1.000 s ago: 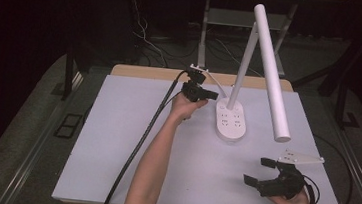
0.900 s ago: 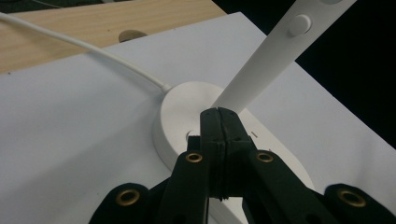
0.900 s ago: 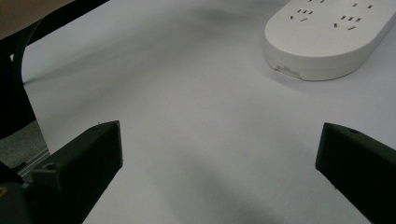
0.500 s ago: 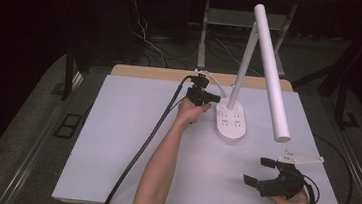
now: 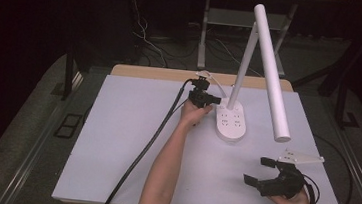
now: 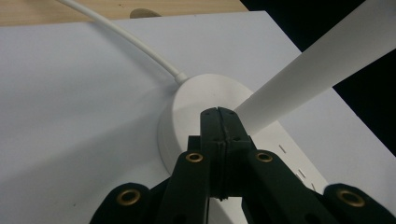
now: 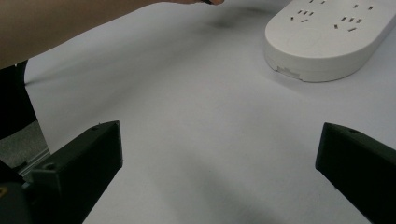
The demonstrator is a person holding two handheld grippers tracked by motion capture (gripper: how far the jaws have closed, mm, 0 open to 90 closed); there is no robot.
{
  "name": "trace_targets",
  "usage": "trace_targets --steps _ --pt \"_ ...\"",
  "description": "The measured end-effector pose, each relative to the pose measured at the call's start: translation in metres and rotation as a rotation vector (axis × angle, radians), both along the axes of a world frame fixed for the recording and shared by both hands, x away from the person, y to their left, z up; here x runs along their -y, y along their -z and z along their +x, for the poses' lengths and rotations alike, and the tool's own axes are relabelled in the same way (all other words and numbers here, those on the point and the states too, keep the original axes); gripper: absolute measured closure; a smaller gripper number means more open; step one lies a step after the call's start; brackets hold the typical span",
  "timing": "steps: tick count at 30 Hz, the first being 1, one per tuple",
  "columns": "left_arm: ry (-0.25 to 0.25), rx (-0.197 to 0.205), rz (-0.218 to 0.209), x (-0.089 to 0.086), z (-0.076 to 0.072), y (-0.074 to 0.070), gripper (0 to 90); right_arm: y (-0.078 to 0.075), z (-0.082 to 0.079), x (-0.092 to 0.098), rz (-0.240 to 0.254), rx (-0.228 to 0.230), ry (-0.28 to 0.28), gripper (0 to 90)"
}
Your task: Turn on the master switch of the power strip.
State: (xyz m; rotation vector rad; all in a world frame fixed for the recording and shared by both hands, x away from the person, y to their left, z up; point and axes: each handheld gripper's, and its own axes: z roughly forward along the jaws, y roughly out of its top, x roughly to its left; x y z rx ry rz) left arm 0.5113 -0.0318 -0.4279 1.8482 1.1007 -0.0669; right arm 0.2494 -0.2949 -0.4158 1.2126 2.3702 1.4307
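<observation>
A white desk lamp stands at the table's back middle. Its oval base [image 5: 231, 121] carries sockets on top, and a long white tube head [image 5: 272, 75] slants toward the right. My left gripper [image 5: 215, 100] is shut with nothing between the jaws. In the left gripper view its tips [image 6: 218, 112] sit over the rear of the base [image 6: 187, 102], just by the foot of the lamp stem [image 6: 317, 70]; whether they touch is unclear. My right gripper [image 5: 255, 170] rests open at the front right, empty, jaws [image 7: 219, 158] wide apart and facing the base [image 7: 327, 32].
The lamp's white cable [image 6: 126, 37] leaves the base toward the table's wooden back edge. A thick black cable [image 5: 149, 149] trails from my left gripper across the white tabletop [image 5: 115, 141]. The person's left forearm [image 7: 70, 23] crosses the middle.
My left gripper has moved right and a little down, from beside the lamp base to its rear top. The right gripper has stayed where it was.
</observation>
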Motion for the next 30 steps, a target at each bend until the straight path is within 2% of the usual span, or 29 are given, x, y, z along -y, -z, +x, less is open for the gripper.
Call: trace_targets --steps 2,7,10,15,17,18,22,23,26,30 --pt "-0.006 -0.007 -0.005 0.002 0.000 0.001 89.7 0.000 0.000 0.000 0.001 0.000 0.001 0.1" --pt "0.010 0.013 -0.009 0.005 -0.001 0.001 89.7 0.000 0.000 0.000 0.000 -0.001 -0.002 0.1" --pt "0.023 0.015 0.014 0.008 -0.001 0.002 89.7 0.000 0.001 0.000 0.000 -0.001 -0.004 0.1" --pt "0.019 0.011 0.036 0.012 -0.001 0.007 89.7 0.000 0.001 0.000 0.000 0.001 -0.005 0.1" --pt "0.044 0.019 0.048 0.011 -0.001 0.009 89.7 0.000 0.001 0.000 0.000 0.002 -0.005 0.1" --pt "0.035 0.023 0.039 0.013 -0.002 0.009 89.7 0.000 0.001 0.000 0.000 0.000 -0.004 0.1" --pt "0.065 0.073 0.096 0.015 -0.004 0.007 89.8 0.000 0.001 0.000 -0.002 0.005 -0.004 0.1" --pt "0.069 0.085 0.092 0.016 -0.004 0.008 89.8 0.000 0.001 0.000 -0.001 0.005 -0.003 0.1" --pt "0.099 0.100 0.110 0.015 -0.004 0.007 89.9 0.000 0.001 0.001 -0.003 0.006 -0.001 0.1" --pt "0.128 0.111 0.159 0.015 -0.004 0.004 90.0 -0.001 0.001 0.001 -0.001 0.012 0.001 0.1"
